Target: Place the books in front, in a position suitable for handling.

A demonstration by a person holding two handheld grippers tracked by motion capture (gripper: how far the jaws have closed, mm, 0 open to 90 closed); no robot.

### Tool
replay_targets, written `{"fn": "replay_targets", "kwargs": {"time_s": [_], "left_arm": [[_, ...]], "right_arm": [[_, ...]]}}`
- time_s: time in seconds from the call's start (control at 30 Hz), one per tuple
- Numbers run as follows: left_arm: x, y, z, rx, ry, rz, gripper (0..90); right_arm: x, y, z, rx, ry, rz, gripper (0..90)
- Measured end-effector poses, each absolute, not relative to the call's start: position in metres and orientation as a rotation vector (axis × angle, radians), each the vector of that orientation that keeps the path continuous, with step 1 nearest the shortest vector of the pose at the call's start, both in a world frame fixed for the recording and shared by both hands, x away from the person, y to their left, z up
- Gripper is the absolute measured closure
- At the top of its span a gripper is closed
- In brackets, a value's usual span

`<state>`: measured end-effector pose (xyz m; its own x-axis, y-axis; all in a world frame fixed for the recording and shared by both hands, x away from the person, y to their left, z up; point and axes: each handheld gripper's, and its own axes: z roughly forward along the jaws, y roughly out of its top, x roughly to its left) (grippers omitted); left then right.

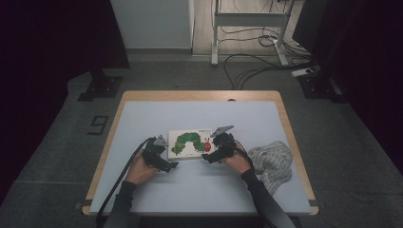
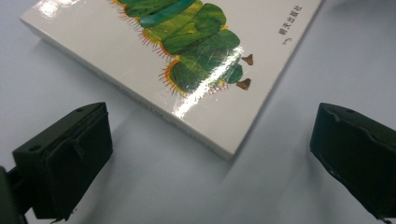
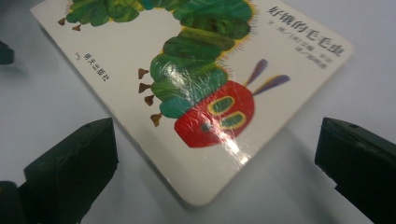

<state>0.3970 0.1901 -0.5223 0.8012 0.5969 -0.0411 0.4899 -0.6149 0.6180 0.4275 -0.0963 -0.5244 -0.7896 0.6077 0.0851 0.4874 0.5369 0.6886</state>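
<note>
Dim room, grey floor, with cables trailing near a white frame at the back; before you sits a pale blue tabletop with a wooden edge. On it, near the middle and a little toward your side, lies a white board book flat with its cover up, showing a green caterpillar with a red head.

Your left gripper sits just off the book's near left corner, held in your left hand. In the left gripper view its jaws stand wide apart with nothing between them but the tabletop, and the corner of the book points down into the gap without touching either jaw.

Your right gripper is at the book's near right corner, held in your right hand. In the right gripper view its jaws are also spread wide, and the rounded corner of the book, the one by the red head, lies between them, clear of both jaws. From the high view you cannot tell whether that gripper touches the book.

To the right of your right hand, a crumpled grey striped cloth lies on the tabletop, well clear of the book.
</note>
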Motion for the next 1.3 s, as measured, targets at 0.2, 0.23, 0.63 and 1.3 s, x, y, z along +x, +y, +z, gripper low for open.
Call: {"fn": "replay_targets", "kwargs": {"time_s": [0.2, 0.23, 0.63, 1.3], "left_arm": [[0.394, 0.182, -0.523, 2.367, 0.771, 0.238, 0.0], [0.394, 0.182, -0.523, 2.37, 0.77, 0.238, 0.0], [0.374, 0.179, -0.523, 2.36, 0.78, 0.214, 0.0], [0.321, 0.178, -0.517, 2.386, 0.685, 0.157, 0.0]], "right_arm": [[0.425, -0.088, -0.528, 0.879, 2.623, 1.053, 0.8], [0.425, -0.088, -0.528, 0.87, 2.627, 1.047, 0.7], [0.41, -0.094, -0.528, 0.856, 2.632, 1.077, 1.5], [0.357, -0.099, -0.526, 0.812, 2.663, 0.994, 0.0]]}}
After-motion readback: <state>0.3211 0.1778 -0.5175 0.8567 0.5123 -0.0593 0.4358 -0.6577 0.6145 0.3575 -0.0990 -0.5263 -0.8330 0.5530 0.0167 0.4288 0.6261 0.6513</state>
